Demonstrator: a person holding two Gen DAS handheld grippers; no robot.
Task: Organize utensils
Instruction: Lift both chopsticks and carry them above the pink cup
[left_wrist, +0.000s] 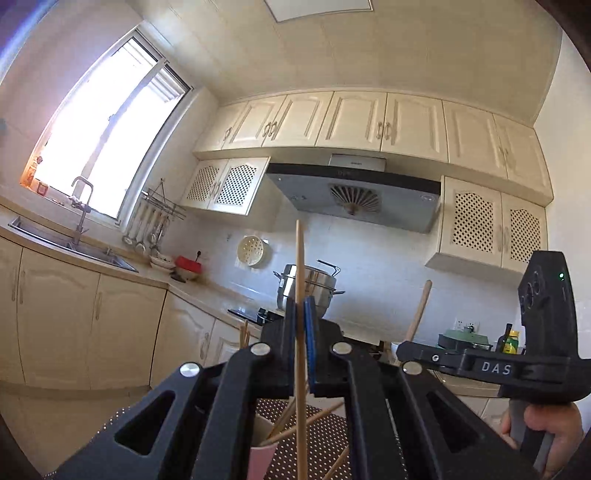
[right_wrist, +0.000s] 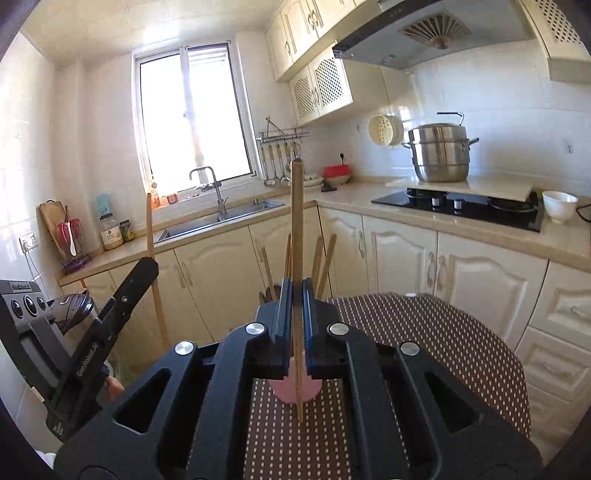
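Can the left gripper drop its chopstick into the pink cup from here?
Probably yes: the left gripper holds its chopstick upright, with the pink cup just below and nothing between them.

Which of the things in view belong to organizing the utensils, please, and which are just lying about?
Job: thin wooden chopstick in left tongs; flat wooden stick in right tongs; pink cup holding more sticks.

Lying about: steel steamer pot, white bowl, red whisk.

Daylight floods through the window (right_wrist: 192, 114), blown out to white in both my views, washing the walls in glare while my fisheye lenses bend the cabinets (left_wrist: 354, 122) and darken the corners.
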